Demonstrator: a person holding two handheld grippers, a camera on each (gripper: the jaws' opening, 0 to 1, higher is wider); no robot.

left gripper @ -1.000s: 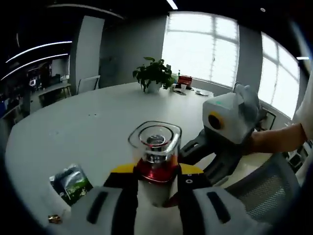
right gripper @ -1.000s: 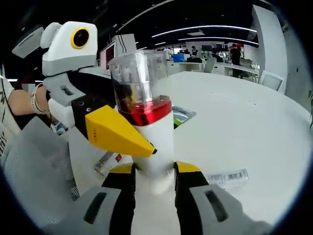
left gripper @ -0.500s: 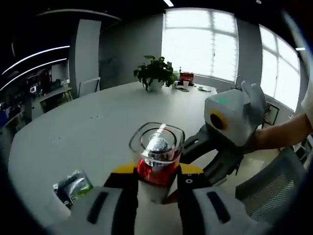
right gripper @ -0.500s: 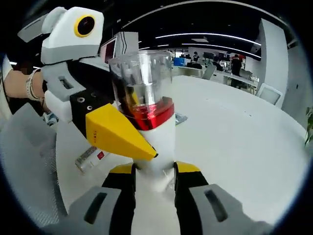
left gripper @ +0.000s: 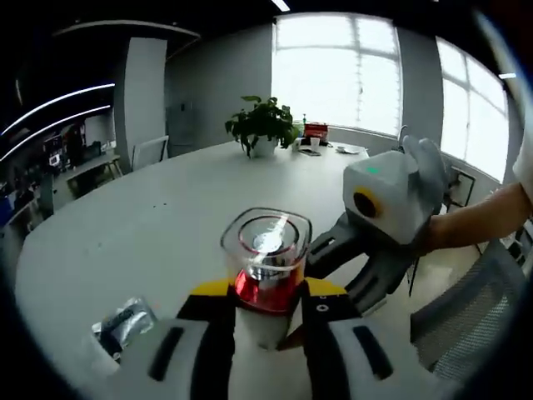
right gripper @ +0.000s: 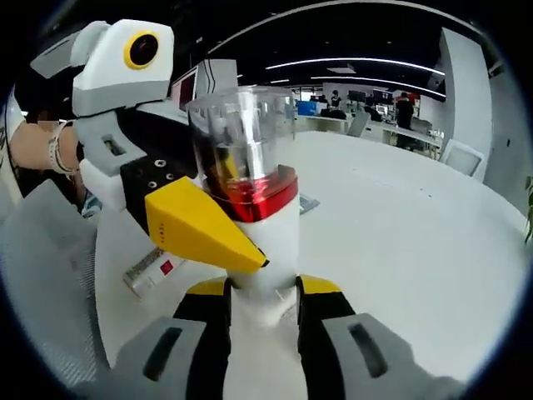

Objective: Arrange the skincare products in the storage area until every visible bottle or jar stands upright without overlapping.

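Observation:
A white bottle point(left gripper: 265, 275) with a red band and a clear cap is held above the white table point(left gripper: 150, 225), cap pointing away from the left gripper view. My left gripper point(left gripper: 266, 293) is shut on its body just below the red band. The right gripper point(left gripper: 366, 250) comes in from the right and grips the same bottle lower down. In the right gripper view the bottle point(right gripper: 250, 192) stands upright between my right gripper's point(right gripper: 262, 287) yellow-tipped jaws, shut on its white base. The left gripper's yellow fingertip point(right gripper: 196, 225) presses on the bottle from the left.
A dark sachet point(left gripper: 125, 321) lies on the table near its front edge. A flat tube point(right gripper: 154, 267) and another sachet point(right gripper: 306, 202) lie on the table behind the bottle. A potted plant point(left gripper: 262, 125) stands far off. A mesh chair point(left gripper: 466, 317) is beside the table.
Both views have swung slightly over the table. The bottle stays held between both grippers, and neither grip has changed.

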